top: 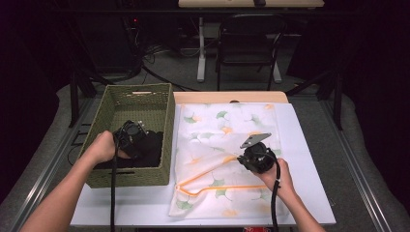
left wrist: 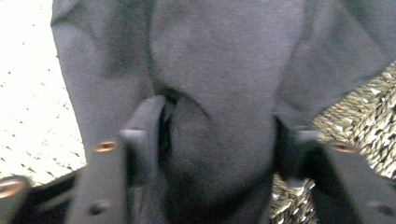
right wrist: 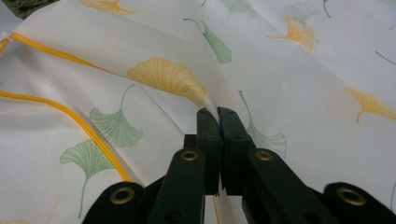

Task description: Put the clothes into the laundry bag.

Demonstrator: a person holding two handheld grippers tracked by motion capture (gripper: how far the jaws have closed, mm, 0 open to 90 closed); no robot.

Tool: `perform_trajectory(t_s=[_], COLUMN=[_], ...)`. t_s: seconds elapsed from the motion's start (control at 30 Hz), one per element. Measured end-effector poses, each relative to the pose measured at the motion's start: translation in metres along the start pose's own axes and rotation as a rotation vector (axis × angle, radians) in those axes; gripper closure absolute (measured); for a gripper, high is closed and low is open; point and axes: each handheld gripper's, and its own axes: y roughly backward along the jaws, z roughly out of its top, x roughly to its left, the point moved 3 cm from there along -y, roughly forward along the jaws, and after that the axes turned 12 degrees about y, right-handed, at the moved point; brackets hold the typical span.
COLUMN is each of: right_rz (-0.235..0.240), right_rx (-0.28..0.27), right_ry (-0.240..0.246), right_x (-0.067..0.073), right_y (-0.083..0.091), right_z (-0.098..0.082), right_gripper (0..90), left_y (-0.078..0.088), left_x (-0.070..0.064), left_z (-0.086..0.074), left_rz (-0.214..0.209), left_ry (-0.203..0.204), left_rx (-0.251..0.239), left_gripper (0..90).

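L gripper (top: 131, 137) down inside woven green basket (top: 164, 116), which sits along the left edge of the white tabletop (top: 309, 159), reaching toward its far left corner. Basket: rectangular, coarse plaited fibre, slot handle in far wall. Inside it a dark garment (top: 152, 147), soft matte knit, bunched against the near right wall. In the left gripper view the jaws stand partway apart w/ a thick fold of the dark garment (left wrist: 224, 93) between them; pads (left wrist: 144, 135) lie against the cloth on both sides, fabric bulging between, so it reads as a grip on the fold. Basket weave (left wrist: 369, 112) visible at right behind it. R gripper (top: 255, 153) near mid tabletop, over the mesh laundry bag (top: 227, 121): flat, thin, translucent white netting printed w/ green and orange ginkgo leaves, orange piping round the opening. Bag spread from the far edge to the near edge, right of the basket and touching its wall. In the right gripper view the R gripper (right wrist: 218, 112) jaws are fully together, pinching a raised ridge of the bag's upper layer (right wrist: 168, 74); cloth tents up to the tips, fine ribbed mesh texture shows. Orange piping (right wrist: 70, 116) curves off left of the jaws.
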Motion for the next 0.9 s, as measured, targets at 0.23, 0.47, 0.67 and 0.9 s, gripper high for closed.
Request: perform_trajectory(t_s=[0.23,0.47,0.67,0.9], right_rz=[0.001,0.001,0.002,0.0], right_rx=[0.001,0.003,0.003,0.002], right_ry=[0.001,0.001,-0.001,0.008], right_x=[0.0,0.002,0.001,0.002], right_y=[-0.001,-0.001,-0.001,-0.001], right_z=[0.001,0.001,0.001,0.002], right_gripper=[88.4,88.1,88.1,88.3], left_y=[-0.003,-0.022,-0.019,-0.013], left_x=[0.005,0.008,0.004,0.003], left_z=[-0.008,-0.011,-0.012,-0.014], left_rz=[-0.003,-0.041,-0.072,-0.056], left_ry=[-0.017,-0.04,-0.085,-0.092], left_rx=[0.024,0.075,0.061,0.042], left_gripper=[12.9,17.7,47.0,56.1])
